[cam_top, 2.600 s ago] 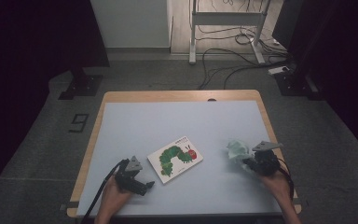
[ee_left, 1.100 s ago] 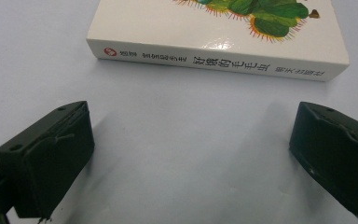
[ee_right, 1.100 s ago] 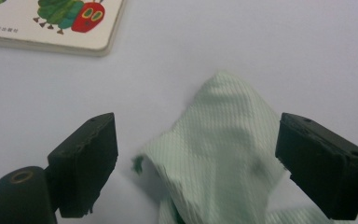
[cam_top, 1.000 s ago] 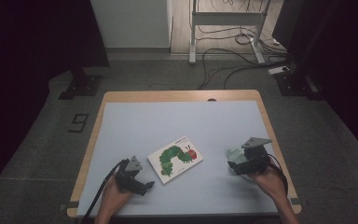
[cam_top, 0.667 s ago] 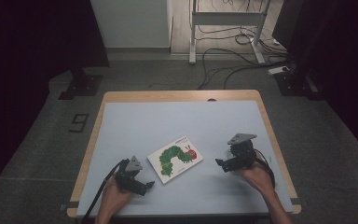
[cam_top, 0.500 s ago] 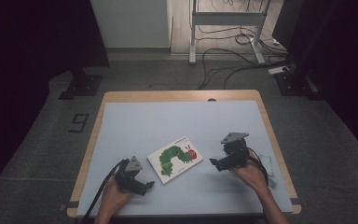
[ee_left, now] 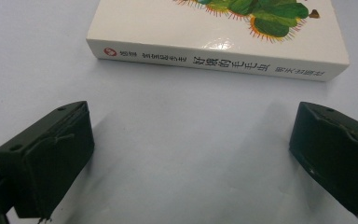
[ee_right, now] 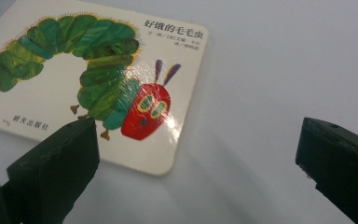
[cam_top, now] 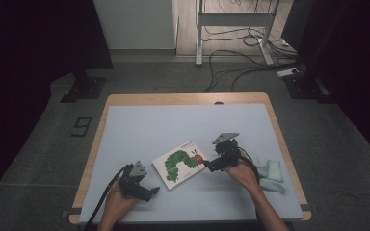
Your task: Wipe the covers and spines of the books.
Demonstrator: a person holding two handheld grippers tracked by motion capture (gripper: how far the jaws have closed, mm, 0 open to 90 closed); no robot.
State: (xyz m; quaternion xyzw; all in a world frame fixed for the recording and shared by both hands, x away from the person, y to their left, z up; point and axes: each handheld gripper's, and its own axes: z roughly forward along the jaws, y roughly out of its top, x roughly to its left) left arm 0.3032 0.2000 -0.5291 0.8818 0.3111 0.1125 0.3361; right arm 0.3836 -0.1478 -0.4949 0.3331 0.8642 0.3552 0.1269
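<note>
Where cables (cam_top: 231, 67) cross grey floor (cam_top: 38, 159), pale table (cam_top: 173, 125), book (cam_top: 183, 163)

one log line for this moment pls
left gripper: open, resting near book spine | right gripper: open, jaws just opening, empty, at book corner | cloth: on table, right edge

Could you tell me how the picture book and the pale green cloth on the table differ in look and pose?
The picture book is a stiff, flat board with a glossy white cover and a green caterpillar; the cloth is soft, plain pale green and crumpled. The book lies mid-table between both grippers; the cloth sits by the table's right edge, behind the right hand. Both rest on the table, unheld.
</note>
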